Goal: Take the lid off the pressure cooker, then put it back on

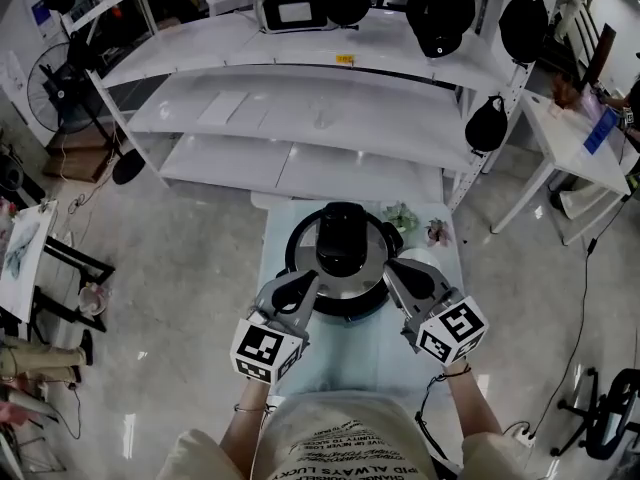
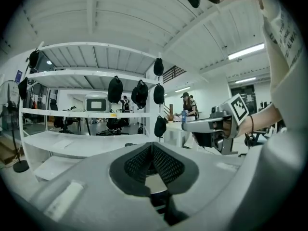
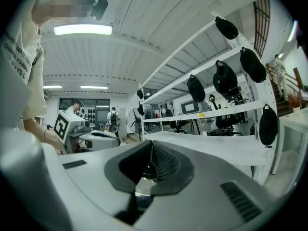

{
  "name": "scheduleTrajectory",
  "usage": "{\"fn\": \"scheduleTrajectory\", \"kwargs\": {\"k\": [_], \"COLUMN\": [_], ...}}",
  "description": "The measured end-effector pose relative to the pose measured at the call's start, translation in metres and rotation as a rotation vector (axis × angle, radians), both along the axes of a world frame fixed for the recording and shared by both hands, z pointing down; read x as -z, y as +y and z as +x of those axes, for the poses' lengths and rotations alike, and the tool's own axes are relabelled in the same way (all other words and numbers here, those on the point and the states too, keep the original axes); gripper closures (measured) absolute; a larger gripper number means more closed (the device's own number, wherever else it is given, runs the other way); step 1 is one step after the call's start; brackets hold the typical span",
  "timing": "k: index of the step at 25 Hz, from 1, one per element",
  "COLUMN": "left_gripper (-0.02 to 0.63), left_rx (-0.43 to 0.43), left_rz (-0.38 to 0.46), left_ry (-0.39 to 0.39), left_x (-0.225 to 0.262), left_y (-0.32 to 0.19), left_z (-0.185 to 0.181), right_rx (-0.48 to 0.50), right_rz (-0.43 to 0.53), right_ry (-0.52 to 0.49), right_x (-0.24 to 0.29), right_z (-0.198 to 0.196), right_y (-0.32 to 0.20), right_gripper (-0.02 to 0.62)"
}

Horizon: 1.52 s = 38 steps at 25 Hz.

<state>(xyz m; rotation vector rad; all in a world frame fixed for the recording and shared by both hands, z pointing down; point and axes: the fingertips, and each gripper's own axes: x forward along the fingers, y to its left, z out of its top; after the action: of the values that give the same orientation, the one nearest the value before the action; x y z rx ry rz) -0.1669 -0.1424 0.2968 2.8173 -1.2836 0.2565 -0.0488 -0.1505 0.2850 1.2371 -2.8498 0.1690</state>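
Lid: we see the round silver metal lid with its black centre knob (image 1: pixel 341 256) over the black pressure cooker (image 1: pixel 297 240) on the pale blue table (image 1: pixel 350 353); we cannot tell if it is seated or lifted.
Left gripper (image 1: pixel 305 286): jaws pinched on the lid's left edge.
Right gripper (image 1: pixel 395 273): jaws pinched on the right edge.
Head view only: cooker, table.
Gripper views only: bright metal between the pressed pads.

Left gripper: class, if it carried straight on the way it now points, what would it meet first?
The pressure cooker lid: the left gripper has its jaws shut on the lid's rim, so pushing on would probably meet the black centre knob.
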Motion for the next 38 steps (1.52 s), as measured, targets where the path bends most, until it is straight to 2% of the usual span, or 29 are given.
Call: {"fn": "scheduleTrajectory", "kwargs": {"k": [18,38], "left_gripper": [0.581,0.581], "left_rx": [0.115,0.166], "left_rz": [0.079,0.081], "left_ry": [0.051,0.027], "left_x": [0.028,0.025], "left_y": [0.019,0.020], "left_z": [-0.032,-0.047], "right_rx": [-0.186,-0.258], "right_rz": [0.055,0.067], "right_ry": [-0.074,-0.084], "right_x": [0.018,0.016], "right_z": [0.043,0.063], "right_y": [0.028,0.037], "right_gripper": [0.591,0.591]}}
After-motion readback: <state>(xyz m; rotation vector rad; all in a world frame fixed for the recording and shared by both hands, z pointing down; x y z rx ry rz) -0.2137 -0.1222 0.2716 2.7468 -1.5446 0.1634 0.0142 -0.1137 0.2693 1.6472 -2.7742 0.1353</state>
